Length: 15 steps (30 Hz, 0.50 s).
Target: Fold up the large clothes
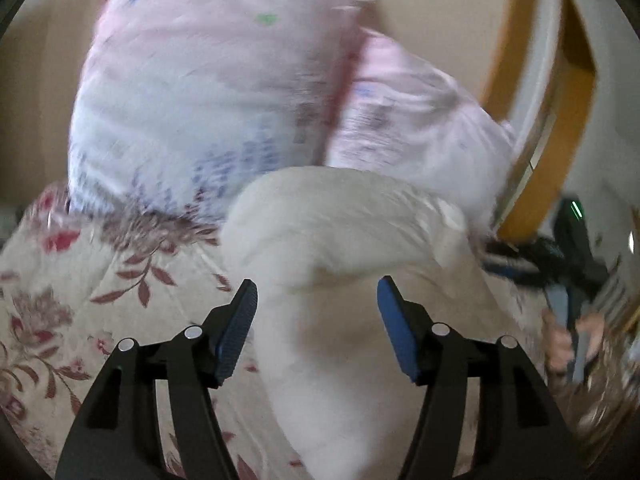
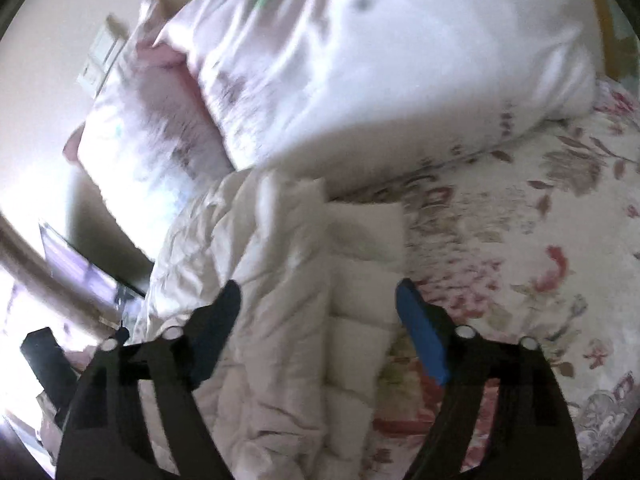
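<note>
A cream quilted puffer jacket [image 1: 344, 248] lies bunched on a floral bedspread [image 1: 80, 300]. In the left wrist view my left gripper [image 1: 316, 296] is open, its blue-padded fingers either side of a jacket fold, with nothing clamped. In the right wrist view the jacket [image 2: 280, 280] runs from the middle down to the bottom, with a folded edge at its top right. My right gripper [image 2: 318, 300] is open above it and holds nothing. The right gripper also shows at the right edge of the left wrist view [image 1: 568, 264], held in a hand. Both views are motion blurred.
Two pale pink pillows [image 1: 208, 92] lean against the beige wall at the head of the bed; they also show in the right wrist view [image 2: 360, 60]. A yellow and white frame [image 1: 536, 92] stands at the right. The bedspread [image 2: 520, 240] extends right of the jacket.
</note>
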Each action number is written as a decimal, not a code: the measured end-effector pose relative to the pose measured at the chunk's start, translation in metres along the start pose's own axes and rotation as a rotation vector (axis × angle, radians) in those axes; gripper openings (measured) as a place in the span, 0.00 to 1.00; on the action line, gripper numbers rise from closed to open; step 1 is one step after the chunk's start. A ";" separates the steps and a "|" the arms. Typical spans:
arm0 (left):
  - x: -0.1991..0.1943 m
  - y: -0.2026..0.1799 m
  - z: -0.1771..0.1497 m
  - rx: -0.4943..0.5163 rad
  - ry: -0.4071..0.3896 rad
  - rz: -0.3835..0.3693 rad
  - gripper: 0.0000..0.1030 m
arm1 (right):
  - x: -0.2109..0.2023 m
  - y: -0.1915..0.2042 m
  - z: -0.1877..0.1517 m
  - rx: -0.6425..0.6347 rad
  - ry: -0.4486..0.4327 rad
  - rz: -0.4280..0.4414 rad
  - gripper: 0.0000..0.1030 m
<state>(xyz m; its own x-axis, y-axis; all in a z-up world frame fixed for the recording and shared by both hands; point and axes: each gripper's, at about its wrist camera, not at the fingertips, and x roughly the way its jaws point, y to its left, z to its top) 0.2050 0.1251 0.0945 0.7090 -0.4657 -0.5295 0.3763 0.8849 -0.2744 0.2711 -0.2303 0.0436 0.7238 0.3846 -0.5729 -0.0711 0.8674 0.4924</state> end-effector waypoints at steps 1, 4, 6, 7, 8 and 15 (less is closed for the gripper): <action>-0.001 -0.015 -0.003 0.057 0.008 0.009 0.61 | 0.009 0.006 0.000 -0.021 0.022 -0.008 0.68; 0.003 -0.044 -0.012 0.174 0.030 0.056 0.62 | 0.029 0.011 -0.010 -0.039 0.075 -0.008 0.39; 0.007 -0.054 -0.020 0.217 0.058 0.067 0.62 | 0.034 0.011 -0.012 -0.051 0.066 -0.020 0.26; 0.010 -0.056 -0.023 0.220 0.073 0.061 0.62 | 0.034 0.011 -0.014 -0.057 0.043 -0.046 0.20; 0.014 -0.057 -0.024 0.218 0.087 0.057 0.62 | 0.033 0.010 -0.013 -0.059 0.026 -0.071 0.19; 0.035 -0.058 -0.036 0.184 0.145 0.030 0.62 | 0.053 -0.011 -0.017 -0.002 0.063 -0.170 0.18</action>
<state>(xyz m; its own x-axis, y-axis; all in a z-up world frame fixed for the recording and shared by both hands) 0.1869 0.0576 0.0629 0.6339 -0.4216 -0.6484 0.4681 0.8765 -0.1123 0.2982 -0.2139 -0.0036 0.6813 0.2509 -0.6877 0.0471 0.9224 0.3833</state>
